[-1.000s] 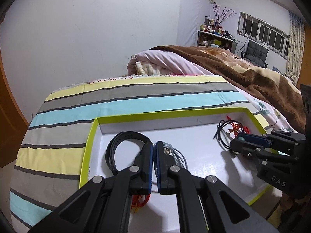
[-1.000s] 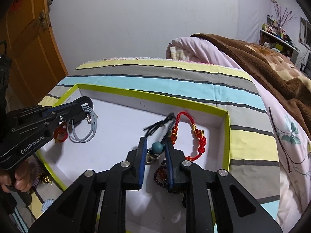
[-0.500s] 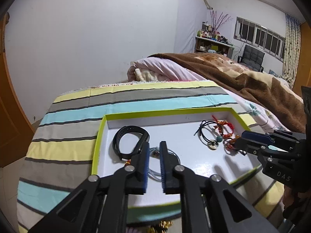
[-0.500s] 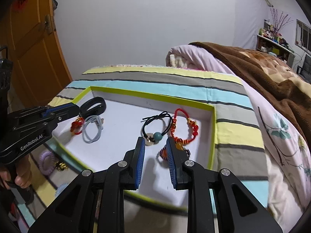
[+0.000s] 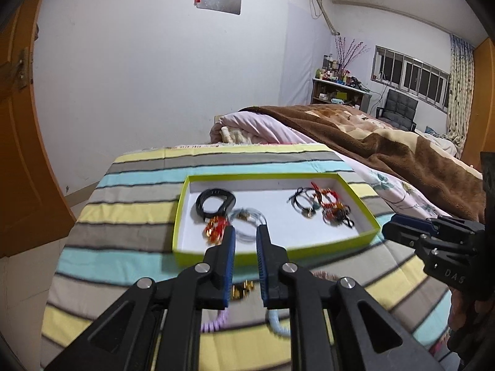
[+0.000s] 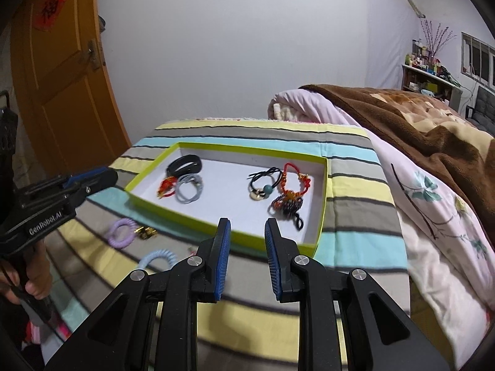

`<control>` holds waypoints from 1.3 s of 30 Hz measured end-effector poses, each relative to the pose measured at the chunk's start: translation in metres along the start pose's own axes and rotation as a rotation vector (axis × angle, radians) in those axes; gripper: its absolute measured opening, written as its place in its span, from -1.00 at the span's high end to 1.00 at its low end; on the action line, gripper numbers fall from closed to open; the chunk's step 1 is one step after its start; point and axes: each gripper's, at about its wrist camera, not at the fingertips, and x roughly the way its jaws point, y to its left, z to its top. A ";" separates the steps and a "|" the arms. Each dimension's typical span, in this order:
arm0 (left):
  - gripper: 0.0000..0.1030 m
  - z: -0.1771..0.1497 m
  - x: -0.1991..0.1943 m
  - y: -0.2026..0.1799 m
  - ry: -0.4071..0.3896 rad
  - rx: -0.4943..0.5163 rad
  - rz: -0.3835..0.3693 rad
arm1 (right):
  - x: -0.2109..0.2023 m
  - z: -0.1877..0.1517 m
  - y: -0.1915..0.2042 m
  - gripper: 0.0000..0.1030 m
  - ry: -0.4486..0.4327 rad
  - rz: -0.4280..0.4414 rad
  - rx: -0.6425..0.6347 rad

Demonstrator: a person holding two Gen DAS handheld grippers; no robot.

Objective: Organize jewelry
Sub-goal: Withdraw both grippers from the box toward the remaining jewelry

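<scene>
Jewelry is partly sorted: six pieces lie inside the green-rimmed tray (image 6: 321,213). In front of the tray, a purple coil band (image 6: 121,232), gold clip (image 6: 146,232) and blue coil band (image 6: 159,258) remain on the bedspread. Left gripper (image 5: 246,238) and right gripper (image 6: 246,232) gape empty.

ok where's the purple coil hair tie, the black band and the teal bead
purple coil hair tie (image 6: 121,232): right wrist view, on the coil's left side
black band (image 6: 184,164): right wrist view, middle of the strap
teal bead (image 6: 268,189): right wrist view, bead's centre
</scene>
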 end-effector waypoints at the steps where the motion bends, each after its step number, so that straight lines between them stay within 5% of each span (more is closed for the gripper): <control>1: 0.72 -0.004 -0.005 0.000 -0.003 -0.004 0.001 | -0.005 -0.003 0.002 0.55 -0.003 0.002 0.000; 21: 0.72 -0.056 -0.082 -0.007 -0.041 -0.027 0.023 | -0.078 -0.049 0.022 0.54 -0.065 0.041 0.010; 39: 0.72 -0.073 -0.098 -0.001 -0.031 -0.046 0.034 | -0.085 -0.073 0.023 0.54 -0.036 0.050 0.005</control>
